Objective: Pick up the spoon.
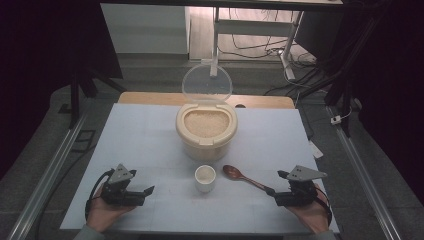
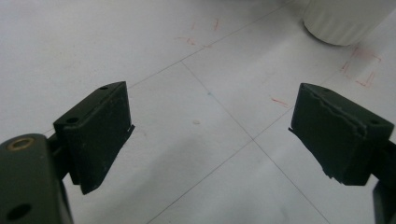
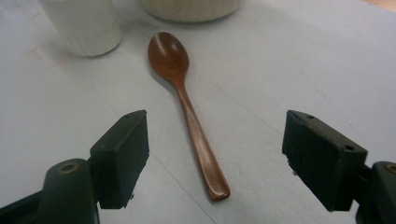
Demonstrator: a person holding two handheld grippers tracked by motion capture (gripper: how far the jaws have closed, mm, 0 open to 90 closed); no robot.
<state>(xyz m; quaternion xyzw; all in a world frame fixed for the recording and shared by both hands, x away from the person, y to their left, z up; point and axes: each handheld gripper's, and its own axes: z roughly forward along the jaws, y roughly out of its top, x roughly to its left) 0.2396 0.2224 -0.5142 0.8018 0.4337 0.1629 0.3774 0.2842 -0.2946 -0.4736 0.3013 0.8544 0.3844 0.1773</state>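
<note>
Jaws of the right gripper (image 3: 215, 154) stand spread, the wooden spoon (image 3: 187, 107) lying flat between them, untouched, bowl beside the white cup (image 1: 205, 178). The left gripper (image 2: 210, 135) is spread over bare table (image 1: 150, 145), well inside its near edge.

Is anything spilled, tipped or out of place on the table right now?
Nothing stands out. The rice container stands upright with its lid open, the white cup is upright, and the wooden spoon lies flat, bowl up, between the open right gripper jaws. A tiny speck lies on the table.
</note>
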